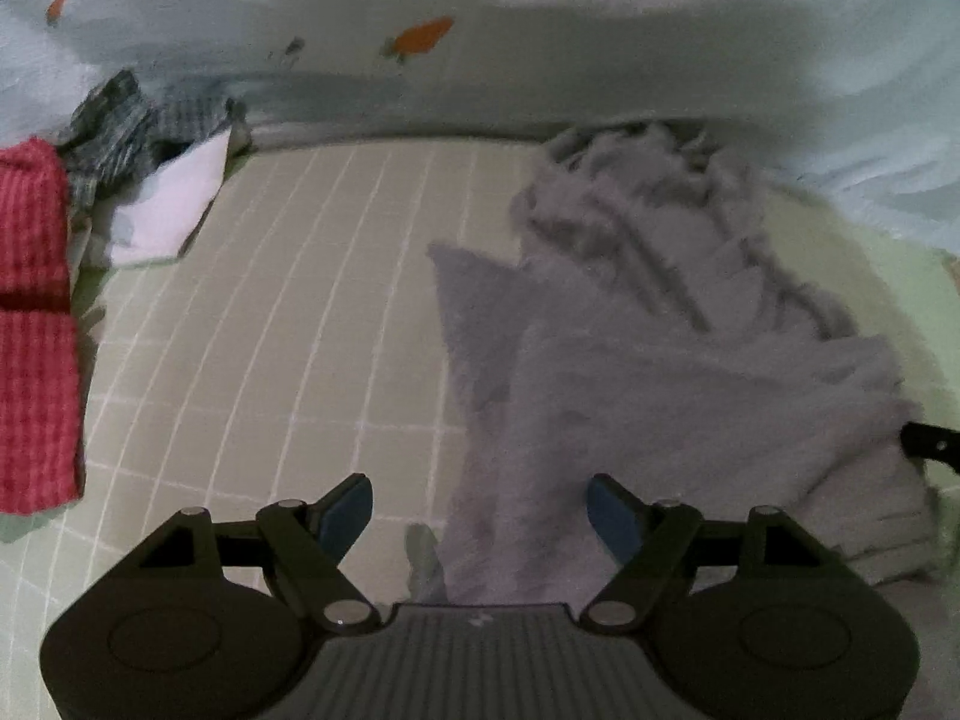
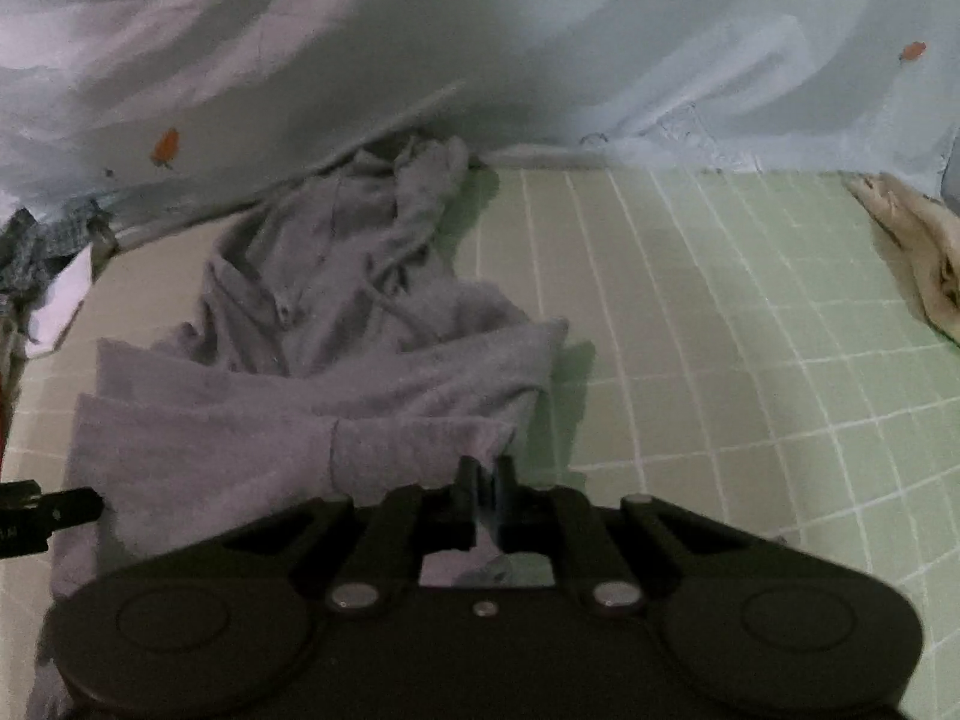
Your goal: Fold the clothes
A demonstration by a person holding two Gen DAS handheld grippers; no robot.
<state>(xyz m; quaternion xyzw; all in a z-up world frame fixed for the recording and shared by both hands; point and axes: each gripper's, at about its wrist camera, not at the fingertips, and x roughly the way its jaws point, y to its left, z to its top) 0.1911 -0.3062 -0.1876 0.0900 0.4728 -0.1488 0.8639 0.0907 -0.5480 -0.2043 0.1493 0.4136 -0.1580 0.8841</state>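
Note:
A grey fleece hoodie (image 1: pixel 678 324) lies crumpled on a pale green gridded mat (image 1: pixel 288 312), its hood end bunched toward the far edge. My left gripper (image 1: pixel 480 510) is open, and the garment's near left edge lies between its blue-padded fingers (image 1: pixel 345 516) without being pinched. In the right wrist view the same hoodie (image 2: pixel 312 372) spreads to the left. My right gripper (image 2: pixel 487 480) is shut on the near right hem corner, with cloth pinched between its black fingertips. The left gripper's tip (image 2: pixel 54 513) shows at the left edge of that view.
A red knitted cloth (image 1: pixel 33 324), a plaid garment (image 1: pixel 114 132) and a white folded piece (image 1: pixel 180 198) lie at the mat's left. A beige cloth (image 2: pixel 918 252) sits at the far right. A pale blue sheet (image 2: pixel 540 48) with orange prints hangs behind the mat (image 2: pixel 750 360).

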